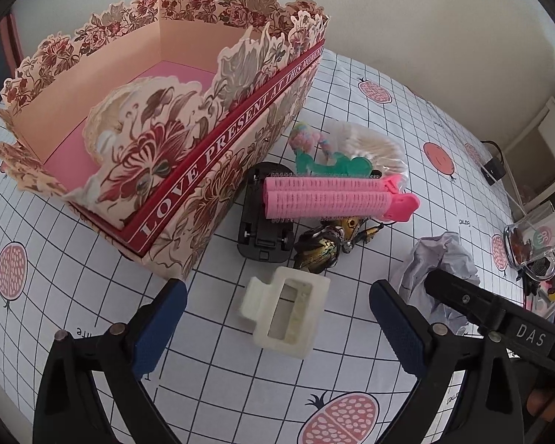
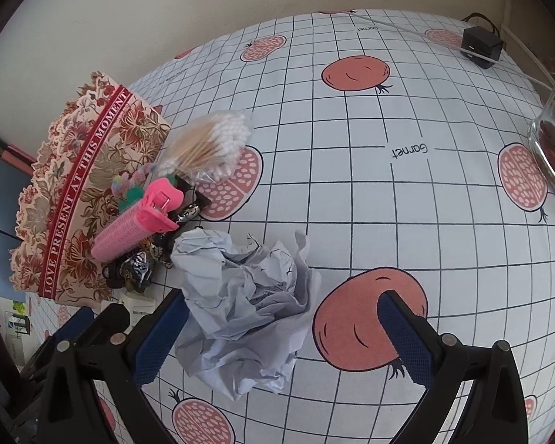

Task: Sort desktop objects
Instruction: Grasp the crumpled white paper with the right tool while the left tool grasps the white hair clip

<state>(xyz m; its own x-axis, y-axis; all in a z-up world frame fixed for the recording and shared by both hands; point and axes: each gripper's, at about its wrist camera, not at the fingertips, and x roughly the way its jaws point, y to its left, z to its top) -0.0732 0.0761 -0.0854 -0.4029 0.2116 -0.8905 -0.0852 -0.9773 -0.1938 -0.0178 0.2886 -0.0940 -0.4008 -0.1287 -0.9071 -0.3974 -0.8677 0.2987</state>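
Clip, the white claw kind, lies flat on the checked cloth between the spread fingers of the left gripper, which hovers over it with nothing clamped; judging by that framing, the step in hand is the first pick, and the next move calls for lowering squarely so both pads meet the clip's long sides before closing. At ten o'clock from the clip stands the floral box, open-topped with a pink floor, the likely destination, so the lift must clear its scalloped rim. At twelve o'clock, just beyond the clip, sits a crowded pile: a black clip, a gold-and-black hairpiece, a pink roller lying across them, a green comb and a bag of swabs behind. The hairpiece nearly touches the white clip's far edge and could be nudged on the descent. At two to three o'clock lies the crumpled paper, with the right gripper poised above it, fingers wide apart and holding nothing; its black body crowds the left gripper's right finger, so the two could collide. Far right, a glass jar and a black adapter stand well apart.
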